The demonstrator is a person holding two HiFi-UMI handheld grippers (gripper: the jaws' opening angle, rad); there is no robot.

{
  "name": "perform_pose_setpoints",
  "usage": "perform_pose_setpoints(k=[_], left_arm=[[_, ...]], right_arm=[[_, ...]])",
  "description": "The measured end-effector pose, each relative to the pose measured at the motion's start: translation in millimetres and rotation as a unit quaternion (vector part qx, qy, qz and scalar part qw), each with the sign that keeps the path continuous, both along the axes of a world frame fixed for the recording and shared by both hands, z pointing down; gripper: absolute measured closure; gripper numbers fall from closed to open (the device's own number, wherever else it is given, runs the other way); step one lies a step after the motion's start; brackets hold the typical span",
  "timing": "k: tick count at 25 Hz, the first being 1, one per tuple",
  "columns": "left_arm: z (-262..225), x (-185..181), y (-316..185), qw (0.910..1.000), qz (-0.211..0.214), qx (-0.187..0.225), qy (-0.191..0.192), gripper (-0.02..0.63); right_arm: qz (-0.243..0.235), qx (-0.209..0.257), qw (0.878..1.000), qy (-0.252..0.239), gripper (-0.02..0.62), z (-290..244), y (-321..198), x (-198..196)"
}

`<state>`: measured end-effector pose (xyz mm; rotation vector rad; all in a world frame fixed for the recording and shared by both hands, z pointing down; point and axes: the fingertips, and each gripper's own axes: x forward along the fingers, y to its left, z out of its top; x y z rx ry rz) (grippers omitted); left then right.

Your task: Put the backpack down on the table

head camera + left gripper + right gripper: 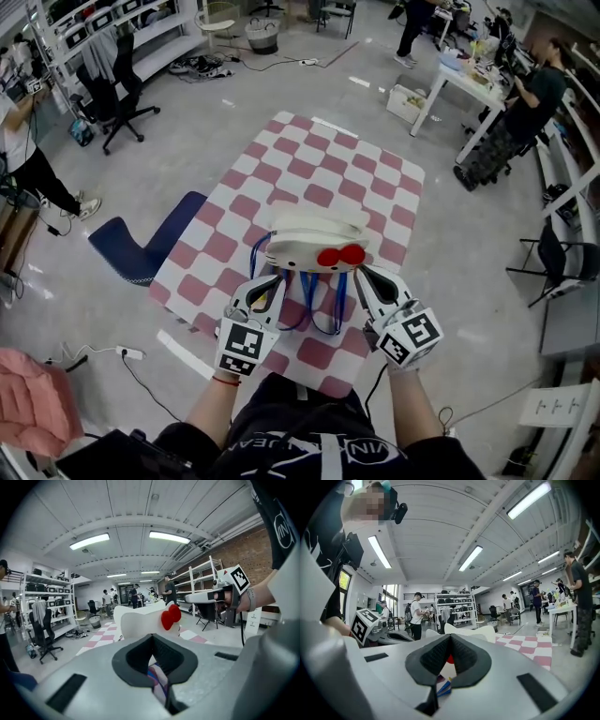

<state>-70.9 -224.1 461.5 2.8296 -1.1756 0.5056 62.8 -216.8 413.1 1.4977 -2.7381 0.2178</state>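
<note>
My left tongs are clamped tight on one blue strap of the white backpack. My right tongs are clamped the same way on the other strap. The backpack has a red bow on its near side. It is over the pink-and-white checked tabletop, just ahead of both tongs. I cannot tell whether its underside touches the cloth. The straps loop down between my tongs. What the backpack holds is hidden from me.
</note>
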Motion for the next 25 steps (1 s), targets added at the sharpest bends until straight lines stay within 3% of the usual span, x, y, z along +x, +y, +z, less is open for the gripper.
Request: perform_pose_setpoints(k=[6, 10, 18, 25], left_arm=[[21, 3, 25, 0.9993, 0.015, -0.032, 0.013, 0.6], [13, 5, 35, 0.9991, 0.013, -0.029, 0.027, 0.6], [-1, -19, 76, 0.9986, -0.044, -0.02, 0.022, 0.6], [-8, -4, 151, 0.9972, -0.064, -0.022, 0.031, 0.6]], right_arm=[[0.007, -0.015, 1.0, -0.02, 0.595, 14, 34, -28], [-0.005, -0.024, 0.999, -0.021, 0.595, 19, 49, -36], [-0.045, -0.022, 0.998, -0.035, 0.595, 15, 89, -49], [-0.075, -0.036, 0.996, -0.045, 0.594, 16, 158, -42]])
